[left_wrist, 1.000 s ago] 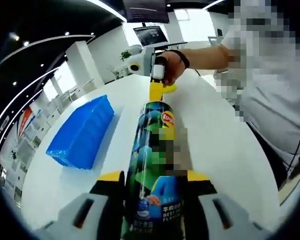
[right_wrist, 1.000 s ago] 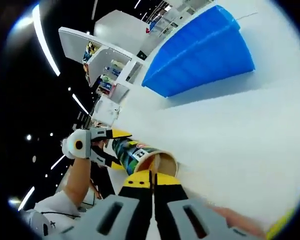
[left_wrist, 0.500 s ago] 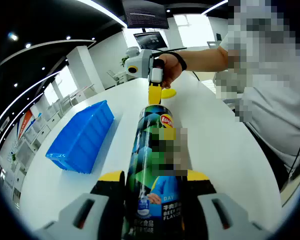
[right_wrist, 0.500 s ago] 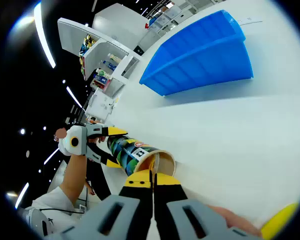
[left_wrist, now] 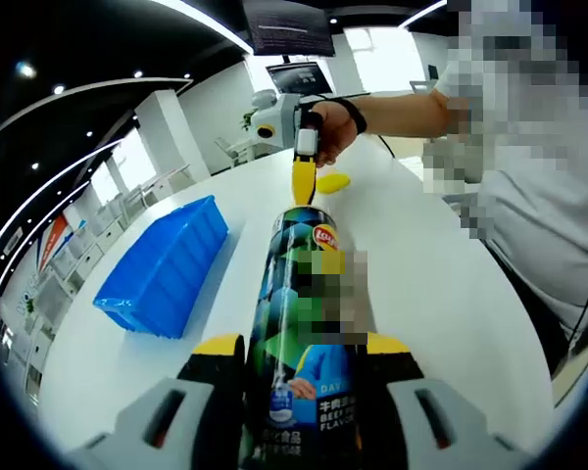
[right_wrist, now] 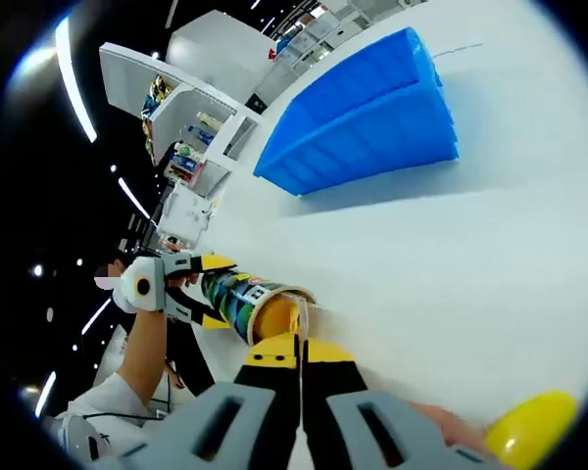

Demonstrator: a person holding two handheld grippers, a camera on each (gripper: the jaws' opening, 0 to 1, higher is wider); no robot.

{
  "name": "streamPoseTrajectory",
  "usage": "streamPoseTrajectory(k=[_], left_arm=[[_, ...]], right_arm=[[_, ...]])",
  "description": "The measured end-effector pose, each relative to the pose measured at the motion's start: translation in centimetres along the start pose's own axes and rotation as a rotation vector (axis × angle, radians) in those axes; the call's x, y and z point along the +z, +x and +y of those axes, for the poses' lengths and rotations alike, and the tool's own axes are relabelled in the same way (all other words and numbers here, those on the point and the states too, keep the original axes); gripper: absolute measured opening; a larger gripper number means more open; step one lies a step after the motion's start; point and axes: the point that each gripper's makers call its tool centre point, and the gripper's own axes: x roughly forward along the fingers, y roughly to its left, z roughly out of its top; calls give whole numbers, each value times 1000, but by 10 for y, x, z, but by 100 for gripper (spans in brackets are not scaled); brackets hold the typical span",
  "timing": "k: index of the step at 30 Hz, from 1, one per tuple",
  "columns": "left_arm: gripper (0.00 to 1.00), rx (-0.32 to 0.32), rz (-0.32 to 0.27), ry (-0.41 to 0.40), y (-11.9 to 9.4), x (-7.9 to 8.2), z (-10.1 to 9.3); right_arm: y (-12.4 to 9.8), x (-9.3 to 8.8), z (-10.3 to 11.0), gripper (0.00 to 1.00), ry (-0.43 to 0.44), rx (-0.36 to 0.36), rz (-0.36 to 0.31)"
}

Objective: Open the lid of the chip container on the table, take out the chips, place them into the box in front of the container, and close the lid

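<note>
Left claw (left_wrist: 299, 377): seen at the bottom centre of the left gripper view, its two yellow-tipped jaws clamped on either side of the chip can (left_wrist: 304, 333). It is also seen at centre left of the right gripper view, gripping the can's far end.

Chip can: a dark green and blue printed tube, laid along the left claw's axis in the left gripper view, running from the bottom centre up to mid-frame. In the right gripper view its open mouth is turned toward the camera at lower centre, with a yellow interior visible.

Right claw (right_wrist: 298, 345): seen at the bottom centre of the right gripper view, its jaws pressed together with no gap between them and nothing visibly held; the tips lie just beside the can's open rim. In the left gripper view it is seen at upper centre, held by a hand (left_wrist: 335, 125), its yellow tips just above the can's far end.

Yellow lid (right_wrist: 529, 431): lying on the counter (right_wrist: 451, 255) at the lower right of the right gripper view; in the left gripper view it is seen at upper centre, just right of the right claw.

Blue box (left_wrist: 164, 266): a ribbed plastic bin resting on the white counter at centre left of the left gripper view, and at upper centre of the right gripper view, well apart from the can.
</note>
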Motion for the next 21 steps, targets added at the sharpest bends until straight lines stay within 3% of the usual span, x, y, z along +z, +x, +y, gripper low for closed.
streamPoseTrajectory(k=[20,21], left_arm=[[46,-2,-22,-9,1,3,-3],[46,-1,-23,-9,1,3,-3]], right_arm=[[-17,22,-23,0,15,-19,-27],[-18,16,-20,0,14,-21,-28]])
